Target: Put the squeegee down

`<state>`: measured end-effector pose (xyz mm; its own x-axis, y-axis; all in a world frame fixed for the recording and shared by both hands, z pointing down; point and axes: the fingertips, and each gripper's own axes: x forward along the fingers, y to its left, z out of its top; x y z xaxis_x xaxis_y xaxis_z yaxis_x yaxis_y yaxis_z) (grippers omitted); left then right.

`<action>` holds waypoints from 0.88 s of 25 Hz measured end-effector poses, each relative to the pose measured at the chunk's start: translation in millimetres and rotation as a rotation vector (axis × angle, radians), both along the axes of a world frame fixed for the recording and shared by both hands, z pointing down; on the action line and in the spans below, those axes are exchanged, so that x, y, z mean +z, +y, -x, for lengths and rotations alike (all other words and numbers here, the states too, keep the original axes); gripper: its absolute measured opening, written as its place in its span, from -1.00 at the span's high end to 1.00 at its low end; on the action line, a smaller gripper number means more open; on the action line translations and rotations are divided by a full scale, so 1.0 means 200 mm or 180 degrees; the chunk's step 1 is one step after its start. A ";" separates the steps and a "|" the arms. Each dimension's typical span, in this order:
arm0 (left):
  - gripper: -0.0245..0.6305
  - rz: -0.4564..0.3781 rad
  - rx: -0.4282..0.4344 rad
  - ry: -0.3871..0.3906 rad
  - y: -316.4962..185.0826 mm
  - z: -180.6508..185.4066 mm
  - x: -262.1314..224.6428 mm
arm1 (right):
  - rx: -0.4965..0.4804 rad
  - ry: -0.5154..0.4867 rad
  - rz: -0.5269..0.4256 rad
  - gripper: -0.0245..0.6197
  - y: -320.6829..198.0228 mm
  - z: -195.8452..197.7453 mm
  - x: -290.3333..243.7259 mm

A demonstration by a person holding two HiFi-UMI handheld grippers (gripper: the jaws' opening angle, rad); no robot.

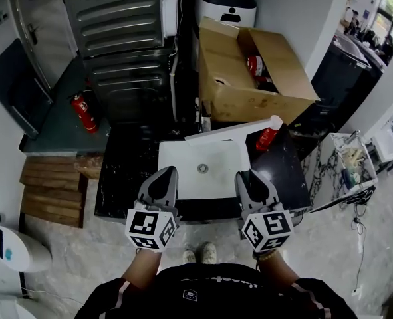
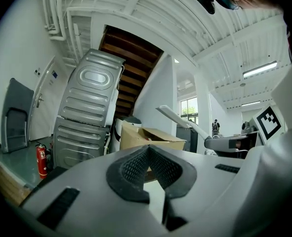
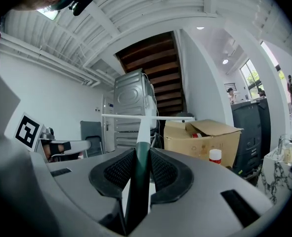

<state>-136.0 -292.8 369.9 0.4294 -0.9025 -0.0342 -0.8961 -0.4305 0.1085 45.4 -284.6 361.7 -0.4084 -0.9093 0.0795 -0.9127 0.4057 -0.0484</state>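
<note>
nearest is the person's black top [image 1: 203, 294], with a pair of pale shoes [image 1: 199, 252] just beyond it on the grey floor. on the left, the left gripper [image 2: 148, 152] is clenched with nothing in it: its dark ribbed pads [image 2: 131, 169] meet at the tips. its marker cube [image 1: 149, 228] sits at the near end, over the near edge of a black counter [image 1: 126, 171].

to the right, the right gripper [image 3: 142, 154] grasps the squeegee [image 1: 233, 132] by its dark green handle, which runs straight up between the two pads. the handle turns white further out and ends in a long white blade. from the head view the blade lies at a slant over the far edge of the white sink [image 1: 176, 171], its right end higher and close to a red bottle with a white cap [image 1: 267, 137]. whether the blade touches anything cannot be told.

farther off, from the left: wooden boards [image 1: 50, 191] on the floor, a red fire extinguisher [image 1: 83, 111] lying on a dark green surface, a ribbed grey metal appliance [image 1: 126, 38], and an open cardboard box [image 1: 249, 78] just beyond the sink.
</note>
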 end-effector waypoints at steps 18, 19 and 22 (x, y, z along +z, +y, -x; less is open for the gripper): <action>0.89 0.0883 -0.0046 -0.0164 -0.41 -0.18 0.72 | -0.0018 0.0394 0.1352 0.54 -0.41 -0.05 1.01; 0.89 0.0942 -0.0045 -0.0164 -0.43 -0.18 0.76 | -0.0014 0.0443 0.1480 0.54 -0.41 -0.05 1.10; 0.89 0.1077 -0.0021 -0.0161 -0.46 -0.18 0.86 | 0.0000 0.0604 0.1886 0.54 -0.41 -0.09 1.34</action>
<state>-99.0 -385.4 541.3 0.4170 -0.8617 0.2890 -0.9066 -0.3718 0.1995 63.3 -365.9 630.2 -0.3378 -0.6885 0.6418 -0.9274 0.3598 -0.1021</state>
